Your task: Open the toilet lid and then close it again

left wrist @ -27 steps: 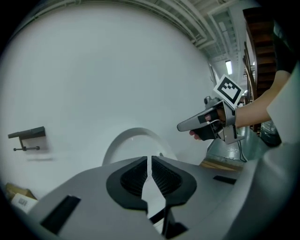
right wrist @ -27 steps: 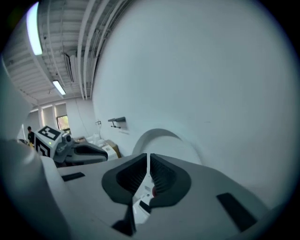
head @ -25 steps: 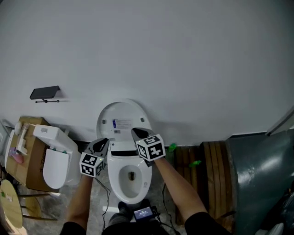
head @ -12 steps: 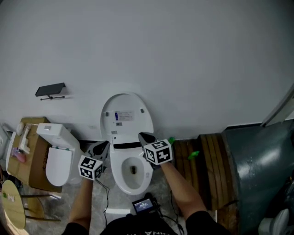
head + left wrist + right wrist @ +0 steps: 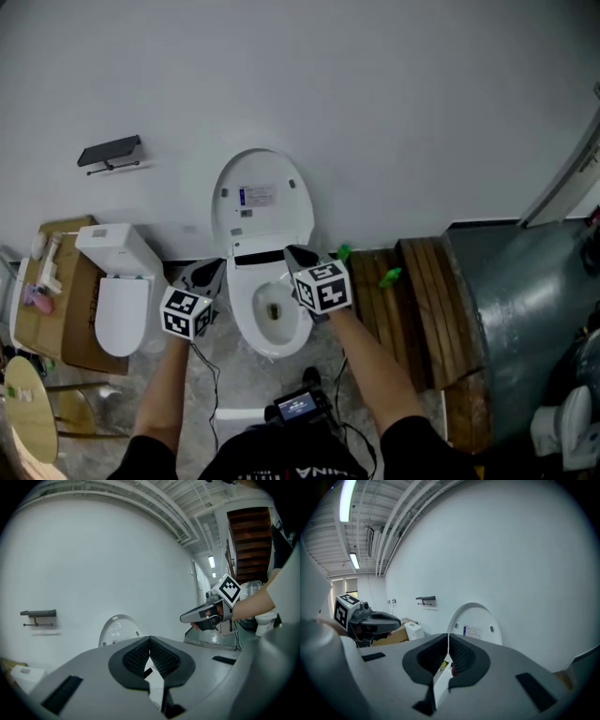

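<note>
Left fingers (image 5: 138, 657): pads pressed together tip to tip, nothing between them.
Right fingers (image 5: 462, 656): pads closed to a hairline seam, nothing held.
Left gripper (image 5: 210, 269): at the left side of the bowl, pointing toward the wall, clear of the toilet.
Right gripper (image 5: 294, 254): over the bowl's right rear rim, near the hinge. Cannot tell whether it touches.
Floor device (image 5: 298, 407): small lit screen with cables, on the floor at the person's feet.
Toilet bowl (image 5: 246, 319): white, uncovered, between the 2 grippers.
Toilet lid (image 5: 261, 202): raised, upright behind the bowl, back against the white wall. Inner face shows a label sticker (image 5: 256, 196) and 2 small dark dots near the top.
Second toilet (image 5: 117, 286): white, lid down, left of the bowl, beside a cardboard box (image 5: 58, 319).
Wooden planks (image 5: 412, 300): right of the bowl, lying on the floor. Green bits (image 5: 389, 277) at their wall end.
Metal sheet (image 5: 525, 319): grey, right of the planks.
Wall shelf (image 5: 111, 152): dark bracket on the wall, up and left of the lid.
</note>
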Motion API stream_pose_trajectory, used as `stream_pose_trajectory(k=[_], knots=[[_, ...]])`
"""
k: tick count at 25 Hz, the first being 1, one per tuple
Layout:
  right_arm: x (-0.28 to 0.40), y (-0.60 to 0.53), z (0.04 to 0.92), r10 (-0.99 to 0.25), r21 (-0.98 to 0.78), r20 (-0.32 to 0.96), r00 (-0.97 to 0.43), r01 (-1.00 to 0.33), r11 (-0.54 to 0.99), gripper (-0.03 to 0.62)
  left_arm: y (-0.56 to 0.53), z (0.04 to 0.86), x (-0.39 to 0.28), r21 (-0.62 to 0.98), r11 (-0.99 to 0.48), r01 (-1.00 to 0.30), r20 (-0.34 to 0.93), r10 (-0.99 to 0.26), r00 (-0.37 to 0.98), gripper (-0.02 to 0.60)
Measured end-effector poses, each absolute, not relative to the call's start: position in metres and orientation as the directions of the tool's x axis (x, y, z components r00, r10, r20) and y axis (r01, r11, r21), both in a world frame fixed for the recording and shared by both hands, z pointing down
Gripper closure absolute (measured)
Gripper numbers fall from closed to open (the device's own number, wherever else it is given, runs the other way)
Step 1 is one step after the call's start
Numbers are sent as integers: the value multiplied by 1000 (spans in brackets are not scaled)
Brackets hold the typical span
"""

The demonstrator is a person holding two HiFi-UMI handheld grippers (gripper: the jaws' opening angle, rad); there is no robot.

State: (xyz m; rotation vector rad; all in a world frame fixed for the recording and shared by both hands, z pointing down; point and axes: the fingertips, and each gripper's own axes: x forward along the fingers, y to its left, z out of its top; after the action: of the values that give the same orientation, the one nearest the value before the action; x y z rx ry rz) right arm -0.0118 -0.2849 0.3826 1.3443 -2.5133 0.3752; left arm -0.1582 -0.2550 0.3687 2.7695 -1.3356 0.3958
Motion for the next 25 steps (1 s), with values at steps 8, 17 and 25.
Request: stream_pose_trajectory(k=[8,17,25], knots=[[7,-246,376,-776,-59,362,-517,-843,534,574,-224,375,-158,-16,-604,-797,249,-774,582,572],[37,-238,368,-770,-44,358,-528,-833,552,574,-217,378,-136,13,-555,-832,246,-804,541,572],[35,-242,370,-747,-52,358,-560,-811,583,574,-218,377,-126,17,-547,-837,243,-810,534,572]])
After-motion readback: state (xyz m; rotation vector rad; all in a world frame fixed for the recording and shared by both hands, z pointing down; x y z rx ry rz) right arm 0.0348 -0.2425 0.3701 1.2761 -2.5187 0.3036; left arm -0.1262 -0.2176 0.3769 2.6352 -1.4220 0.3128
